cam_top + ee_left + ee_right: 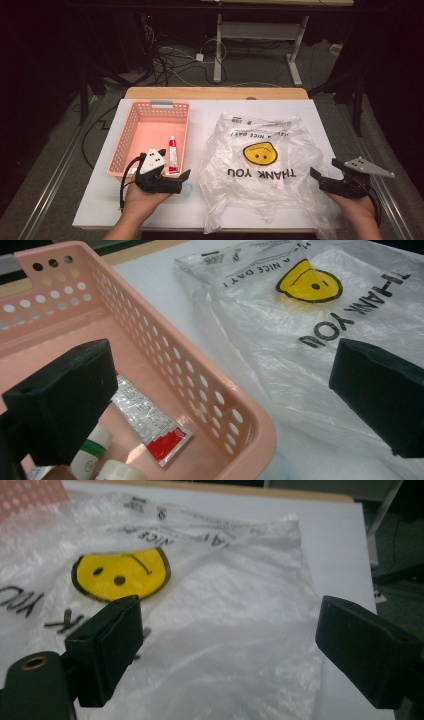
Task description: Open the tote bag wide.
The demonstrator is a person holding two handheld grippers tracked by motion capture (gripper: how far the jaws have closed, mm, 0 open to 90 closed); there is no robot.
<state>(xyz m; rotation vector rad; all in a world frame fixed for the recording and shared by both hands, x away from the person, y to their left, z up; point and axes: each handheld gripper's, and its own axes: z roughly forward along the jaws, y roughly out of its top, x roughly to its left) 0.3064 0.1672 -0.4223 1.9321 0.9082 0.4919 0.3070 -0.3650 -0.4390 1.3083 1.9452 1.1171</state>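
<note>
High view: plastic bag [260, 165] flat on tabletop's right half, reaching front edge. Right gripper [325, 178] at bag's right edge, jaws wide, empty. Left gripper [182, 181] at pink basket's [131, 131] front corner, jaws wide, empty.

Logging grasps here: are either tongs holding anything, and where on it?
Nothing is held. Left tongs gape beside the basket; right tongs gape over the bag.

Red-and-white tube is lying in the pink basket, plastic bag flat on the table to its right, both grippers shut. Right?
Not quite: both grippers are open. The left gripper and the right gripper each show jaws standing wide apart with nothing between them, as their own gripper views show. The rest holds: the red-and-white tube lies in the pink basket, with the plastic bag to its right.
</note>
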